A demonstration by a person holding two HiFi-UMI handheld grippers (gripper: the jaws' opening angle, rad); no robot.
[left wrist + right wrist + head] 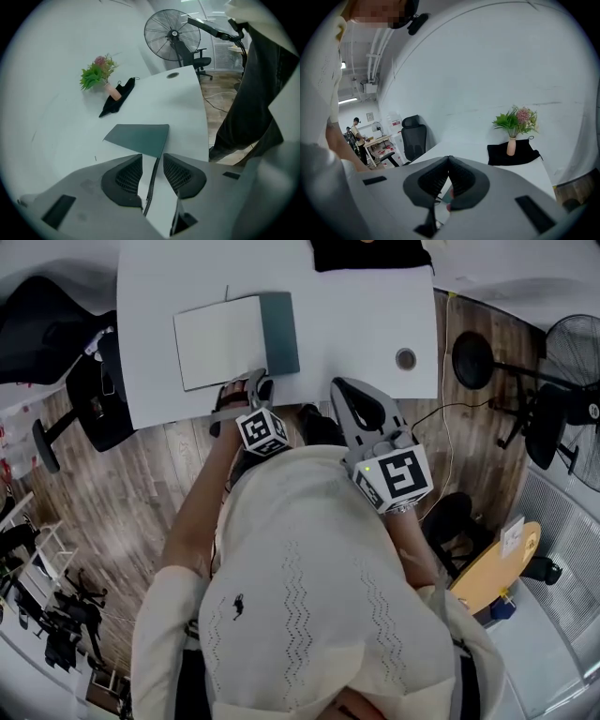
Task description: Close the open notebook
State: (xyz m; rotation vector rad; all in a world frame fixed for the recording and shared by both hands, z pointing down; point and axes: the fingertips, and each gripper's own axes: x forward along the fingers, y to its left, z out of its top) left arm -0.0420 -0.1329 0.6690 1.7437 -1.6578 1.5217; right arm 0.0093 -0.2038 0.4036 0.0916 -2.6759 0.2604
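The left gripper [152,161] stands released, its pads well apart. A thin dark edge of the notebook [234,338] runs up the gap between them, and neither pad appears to press on it. Just beyond the fingertips lies the teal cover [138,138]; the white page [217,341] spreads off to the left of the jaws. The right gripper [448,161] is clenched, tips meeting on nothing I can make out. It hangs at the near side of the table [366,324], well to the right of the left jaws and apart from the notebook.

The likely failures:
- With the edge only standing in the gap, a lift before the pads close would leave the cover behind.
- Closing too deep could catch pages along with the cover, or crease them.
- Nothing pins the notebook down, so I judge a sideways swing could drag the whole thing across the smooth top instead of folding it.
- It lies close to the table's near edge on the jaws' side, so a pull toward the person could bring it over that edge.

The open spread runs longest across the jaws, left to right. The edge in the gap points straight ahead of the left jaws, away from the person.
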